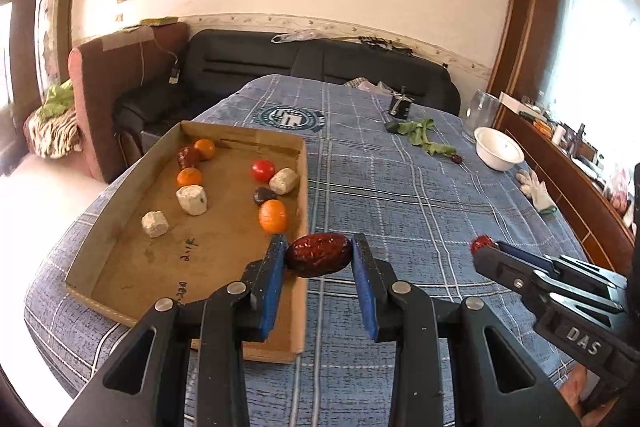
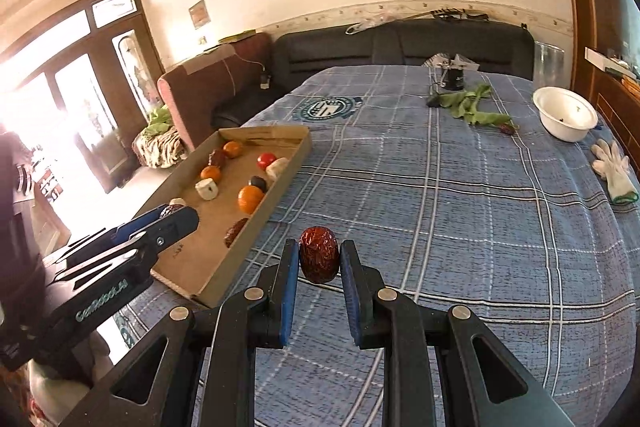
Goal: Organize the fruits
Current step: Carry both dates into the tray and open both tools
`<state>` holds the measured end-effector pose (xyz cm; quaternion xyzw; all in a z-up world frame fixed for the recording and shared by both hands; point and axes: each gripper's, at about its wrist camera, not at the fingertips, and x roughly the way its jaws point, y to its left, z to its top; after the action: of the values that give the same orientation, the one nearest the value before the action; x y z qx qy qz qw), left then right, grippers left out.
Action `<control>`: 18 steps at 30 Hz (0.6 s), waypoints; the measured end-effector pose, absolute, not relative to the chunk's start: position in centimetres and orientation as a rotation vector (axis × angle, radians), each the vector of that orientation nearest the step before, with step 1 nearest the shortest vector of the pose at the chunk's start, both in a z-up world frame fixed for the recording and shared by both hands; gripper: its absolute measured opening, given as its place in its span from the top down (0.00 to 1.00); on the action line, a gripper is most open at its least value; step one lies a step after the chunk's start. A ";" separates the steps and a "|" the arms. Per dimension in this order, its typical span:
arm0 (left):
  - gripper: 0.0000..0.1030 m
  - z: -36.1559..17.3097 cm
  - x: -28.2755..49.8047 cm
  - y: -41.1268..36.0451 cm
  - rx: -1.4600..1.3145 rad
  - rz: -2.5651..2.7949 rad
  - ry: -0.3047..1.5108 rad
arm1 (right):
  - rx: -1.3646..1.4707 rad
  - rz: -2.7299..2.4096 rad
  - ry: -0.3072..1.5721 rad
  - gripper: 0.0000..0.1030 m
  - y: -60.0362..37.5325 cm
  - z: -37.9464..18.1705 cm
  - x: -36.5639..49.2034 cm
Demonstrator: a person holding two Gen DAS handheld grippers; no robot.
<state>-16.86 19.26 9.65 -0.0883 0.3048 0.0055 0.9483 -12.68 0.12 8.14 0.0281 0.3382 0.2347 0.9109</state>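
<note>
My left gripper is shut on a wrinkled dark red date, held lengthwise just above the right wall of a cardboard tray. The tray holds oranges, a red tomato, white chunks and dark fruits. My right gripper is shut on a second red date, held upright over the blue plaid cloth beside the tray. Another date lies inside the tray by that wall. Each gripper shows in the other's view: right gripper, left gripper.
A white bowl, green leaves, a white glove and a small black object lie on the far right of the blue plaid cloth. A glass jar stands by the bowl. A black sofa sits behind the table.
</note>
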 end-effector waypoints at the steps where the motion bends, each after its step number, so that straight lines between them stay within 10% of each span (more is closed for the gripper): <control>1: 0.69 9.6 -16.8 19.6 -0.186 0.018 0.622 | 0.058 0.489 0.693 0.77 0.3 8.3 -12.7; 18: 0.69 7.6 -16.4 26.6 -0.297 0.133 0.649 | 0.024 0.562 0.738 0.77 4.6 7.1 -11.2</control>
<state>-16.41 26.64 7.57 -0.1450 0.3174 0.0649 0.9349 -11.16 4.58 7.11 0.0113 0.3559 0.2712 0.8942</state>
